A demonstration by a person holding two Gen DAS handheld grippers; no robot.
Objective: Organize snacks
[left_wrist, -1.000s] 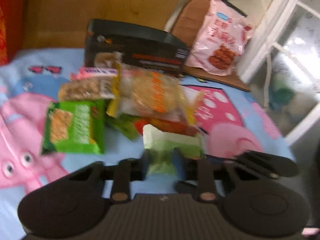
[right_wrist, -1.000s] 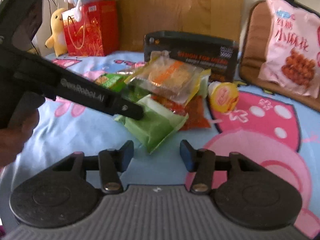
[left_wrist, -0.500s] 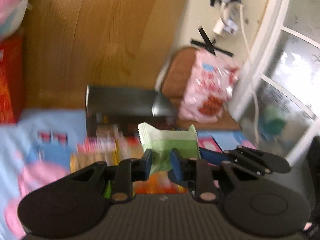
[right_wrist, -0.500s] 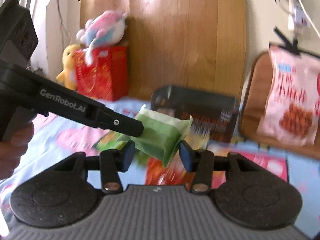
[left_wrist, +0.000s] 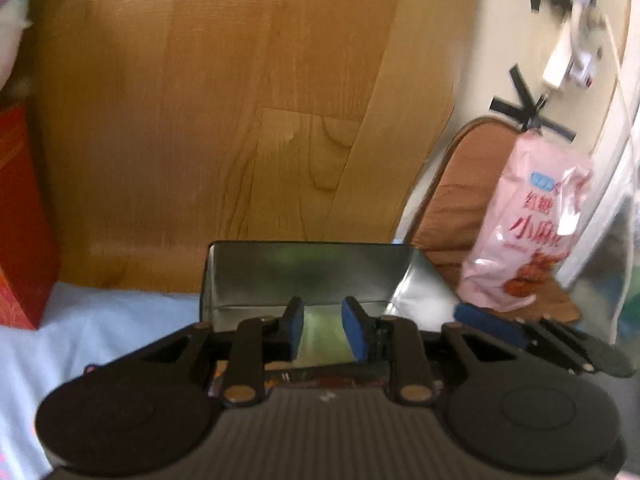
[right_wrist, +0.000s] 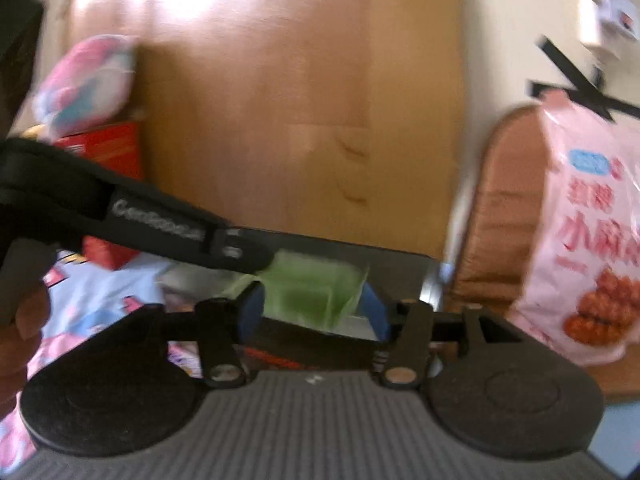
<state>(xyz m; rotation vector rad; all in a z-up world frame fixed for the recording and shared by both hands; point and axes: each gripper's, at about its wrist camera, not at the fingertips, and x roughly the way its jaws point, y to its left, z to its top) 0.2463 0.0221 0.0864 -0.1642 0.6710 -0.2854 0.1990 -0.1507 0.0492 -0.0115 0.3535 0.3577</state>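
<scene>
A pale green snack packet hangs over the open dark box with a shiny inside. My left gripper is shut on the packet, with the box right in front of it. In the right wrist view the left gripper's black finger pinches the packet's left end. My right gripper is opening; the packet lies between its blue pads, and I see no pressing. One of its fingers shows at the right of the left wrist view.
A pink snack bag leans on a brown cushion right of the box. A wooden headboard stands behind. A red gift bag and a plush toy are at the left. A hand holds the left gripper above the blue cartoon sheet.
Both grippers rose and moved forward from the snack pile to the box. The green packet came up with the left gripper. The right jaws stand wider.
</scene>
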